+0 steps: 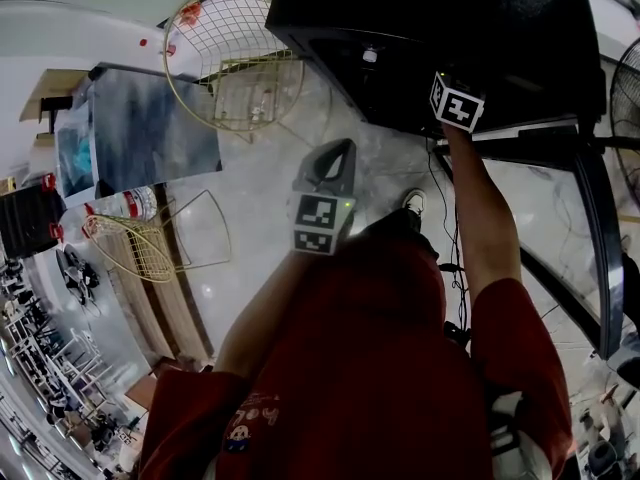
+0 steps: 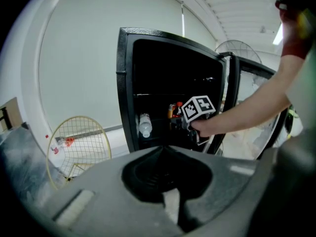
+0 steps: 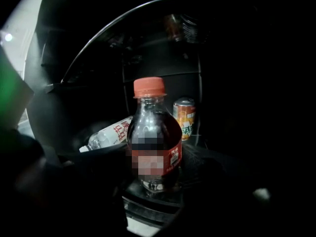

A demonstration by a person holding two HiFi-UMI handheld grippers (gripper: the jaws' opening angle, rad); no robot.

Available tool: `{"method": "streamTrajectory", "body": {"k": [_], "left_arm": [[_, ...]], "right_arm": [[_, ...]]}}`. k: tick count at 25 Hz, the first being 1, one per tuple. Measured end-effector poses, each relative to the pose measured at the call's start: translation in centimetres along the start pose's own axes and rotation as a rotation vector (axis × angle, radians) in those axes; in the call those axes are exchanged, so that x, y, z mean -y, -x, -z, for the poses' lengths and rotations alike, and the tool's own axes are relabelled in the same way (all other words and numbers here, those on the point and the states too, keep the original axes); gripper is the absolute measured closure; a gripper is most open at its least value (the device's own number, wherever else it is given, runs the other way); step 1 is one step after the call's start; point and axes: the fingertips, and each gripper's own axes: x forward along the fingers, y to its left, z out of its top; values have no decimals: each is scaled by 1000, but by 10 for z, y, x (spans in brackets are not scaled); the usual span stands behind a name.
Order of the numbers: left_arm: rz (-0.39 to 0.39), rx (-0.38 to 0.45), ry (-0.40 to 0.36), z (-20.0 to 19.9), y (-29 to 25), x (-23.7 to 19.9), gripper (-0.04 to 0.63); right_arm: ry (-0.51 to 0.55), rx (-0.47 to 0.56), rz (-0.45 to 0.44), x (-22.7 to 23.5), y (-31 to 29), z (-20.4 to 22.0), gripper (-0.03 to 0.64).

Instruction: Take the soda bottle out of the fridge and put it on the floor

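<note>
1. Presently, the fridge (image 1: 420,38) is found open, and the right gripper (image 1: 456,105) is reached into its dark interior, since the soda bottle (image 3: 154,142) is not yet lifted out.
2. The soda bottle is seen upright on a shelf inside the fridge, red cap on top. It is framed squarely between the right gripper's jaws, at the near middle of that gripper's view.
3. The jaws of the right gripper are spread at either side of the bottle. No pad is seen pressing on it, so nothing is judged to be held yet.
4. Farther in, a water bottle (image 3: 108,135) is laid on its side to the left and an orange can (image 3: 184,117) is stood to the right. The approach is judged to be centred so that neither is knocked.
5. The left gripper (image 1: 340,158) is held outside the fridge, above the floor (image 1: 270,218), with its jaws brought together on nothing. It is judged to be parked clear of the reach.
</note>
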Motion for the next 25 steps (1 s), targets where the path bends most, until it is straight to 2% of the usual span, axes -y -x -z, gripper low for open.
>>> {"method": "streamTrajectory", "body": {"k": [12, 25], "left_arm": [[14, 7, 16, 3, -1, 9, 595], [18, 23, 58, 7, -3, 25, 595]], "right_arm": [[25, -41, -3, 0, 1, 2, 318], [83, -61, -8, -8, 36, 16, 321]]}}
